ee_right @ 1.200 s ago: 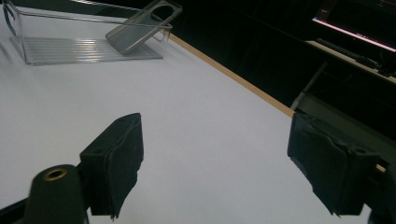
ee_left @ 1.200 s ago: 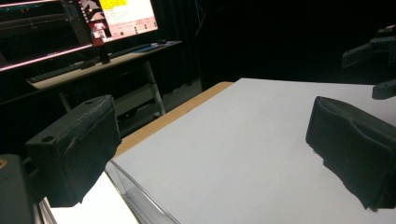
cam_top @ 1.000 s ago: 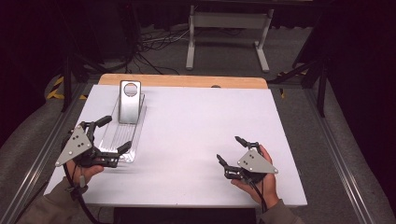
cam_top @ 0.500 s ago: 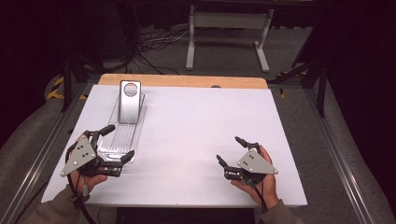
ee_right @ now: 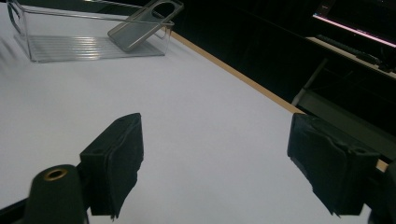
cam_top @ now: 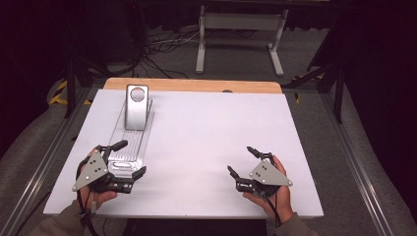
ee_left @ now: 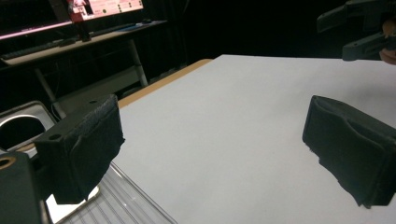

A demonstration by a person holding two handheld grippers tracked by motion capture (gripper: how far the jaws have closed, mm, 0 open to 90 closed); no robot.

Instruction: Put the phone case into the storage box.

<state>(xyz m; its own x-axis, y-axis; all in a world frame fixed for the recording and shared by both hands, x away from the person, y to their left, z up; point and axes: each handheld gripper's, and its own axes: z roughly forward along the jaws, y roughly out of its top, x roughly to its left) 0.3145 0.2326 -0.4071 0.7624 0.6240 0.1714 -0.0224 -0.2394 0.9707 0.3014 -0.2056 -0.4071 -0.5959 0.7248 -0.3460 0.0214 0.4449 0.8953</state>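
A person seated at a white tabletop (cam_top: 206,142) holds a two-jaw gripper in each hand. The left gripper (cam_top: 129,158) sits at the near left, its jaws spread wide, straddling the near end of a long clear plastic tray (cam_top: 129,142) that runs away from the person along the left side; one jaw lies over the tray's ribbed floor and the other just off its right edge. In the left gripper view, the left-hand pad (ee_left: 81,147) hangs above that ribbed floor while the other pad is over bare white surface. At the tray's far end a silver metal stand (cam_top: 136,107) with a round hole near its top leans against the end wall; the right gripper view shows it tilted inside the tray (ee_right: 93,35). The right gripper (cam_top: 242,161) rests at the near right, well apart from the tray, its jaws also wide and holding nothing above bare tabletop. A strip of wooden board (cam_top: 192,85) edges the far side, with a white metal frame (cam_top: 239,29) on the floor beyond.
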